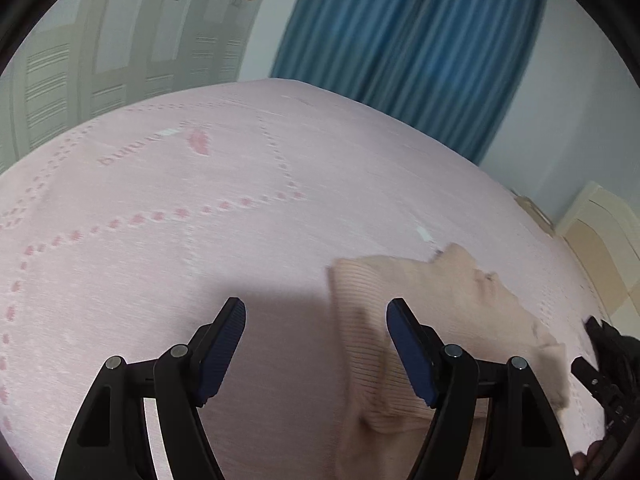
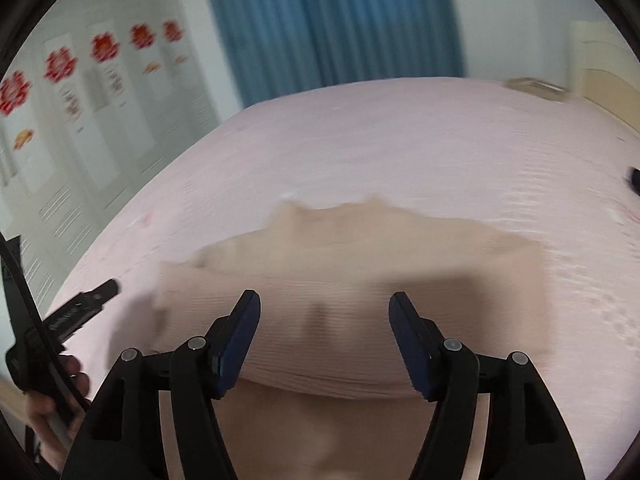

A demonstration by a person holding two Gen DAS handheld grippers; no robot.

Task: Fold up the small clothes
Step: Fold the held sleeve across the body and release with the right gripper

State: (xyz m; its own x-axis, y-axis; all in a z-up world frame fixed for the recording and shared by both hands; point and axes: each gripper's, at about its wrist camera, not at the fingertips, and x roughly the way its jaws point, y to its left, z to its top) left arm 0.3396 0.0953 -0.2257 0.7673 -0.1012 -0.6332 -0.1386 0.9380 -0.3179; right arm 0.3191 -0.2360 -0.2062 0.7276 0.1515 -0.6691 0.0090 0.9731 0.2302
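A small beige ribbed garment [image 2: 360, 260] lies partly folded on the pink bed cover [image 2: 400, 140]. My right gripper [image 2: 325, 304] hovers over its near part, open, with nothing pressed between the pads; the view is blurred. In the left wrist view the same garment [image 1: 460, 292] lies to the right. My left gripper [image 1: 316, 312] is open over the bare bed cover [image 1: 240, 160] just left of the garment's edge, its right finger [image 1: 404, 336] in front of the cloth. Each gripper shows at the edge of the other's view.
A blue curtain [image 1: 420, 40] hangs beyond the bed. Pale wardrobe doors [image 2: 80, 120] with red flower stickers stand to the left. A cream headboard [image 1: 604, 232] rises at the right. A small dark object [image 2: 634, 178] lies at the bed's right edge. A hand [image 2: 52, 404] holds the left gripper.
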